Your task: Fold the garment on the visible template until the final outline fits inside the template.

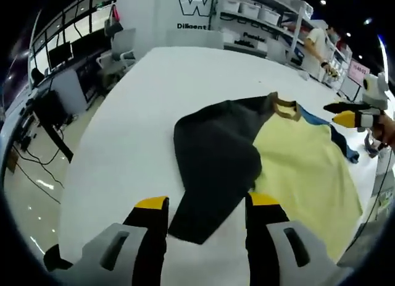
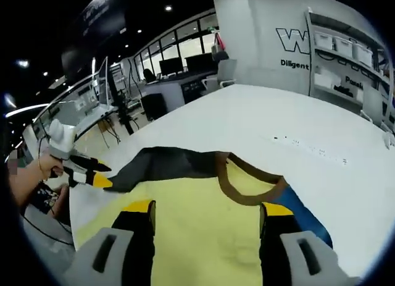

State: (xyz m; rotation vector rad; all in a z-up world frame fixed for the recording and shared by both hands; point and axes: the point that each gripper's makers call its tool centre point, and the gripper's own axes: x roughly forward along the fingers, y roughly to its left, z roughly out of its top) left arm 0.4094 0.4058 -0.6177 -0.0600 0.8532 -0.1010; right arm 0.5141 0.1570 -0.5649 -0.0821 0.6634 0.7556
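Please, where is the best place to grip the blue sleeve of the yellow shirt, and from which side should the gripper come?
A judgement: take the blue sleeve of the yellow shirt at its outer edge, coming from the bare white table beside it. The sleeve lies flat and spread outward by the brown collar, just past the open right gripper, so that edge looks free.

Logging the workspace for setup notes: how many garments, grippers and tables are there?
Garment: 1
Grippers: 2, the left gripper and the right gripper
Table: 1
Total: 4
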